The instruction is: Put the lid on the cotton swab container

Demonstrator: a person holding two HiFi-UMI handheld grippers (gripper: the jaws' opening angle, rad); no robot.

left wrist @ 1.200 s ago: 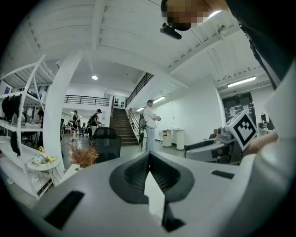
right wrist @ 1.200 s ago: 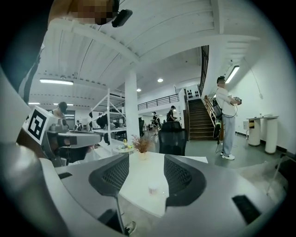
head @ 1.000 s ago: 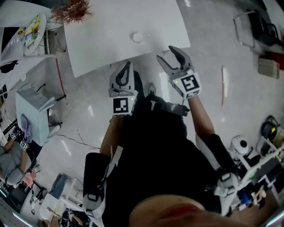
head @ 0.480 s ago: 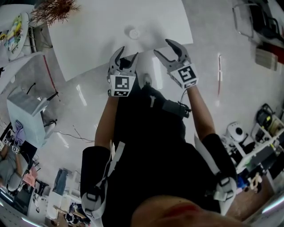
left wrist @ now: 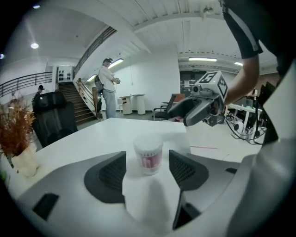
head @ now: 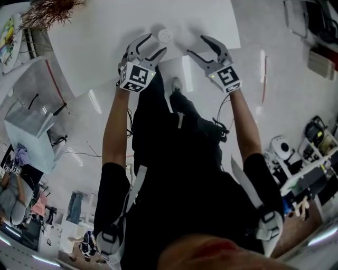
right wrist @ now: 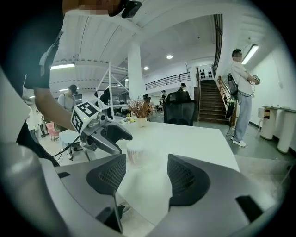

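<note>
dried plant [head: 47, 10]: far off to the left of the left gripper [head: 157, 43], at the corner of the white table [head: 105, 42], as I watch from the head view.
left gripper: held low over the table's near edge and tilted down. Its jaws have just been opening and now stand wide apart, pinching nothing.
cotton swab container [head: 165, 36]: upright on the table just beyond the left gripper's tips. In the left gripper view it sits in line with the gap between the two pads and touches neither. I cannot tell whether its pale top is a lid.
right gripper [head: 196, 45]: beside the left one, to the container's right and a little apart from it. Its jaws have also just been opening and stand spread and empty, with bare table ahead of them. In the right gripper view the container stands off to the left of its gap.
person [right wrist: 240, 92]: stands well beyond the right gripper, past the table's far end, near a staircase [right wrist: 208, 97].
black chair [right wrist: 180, 113]: at the table's far side, straight ahead of the right gripper.
</note>
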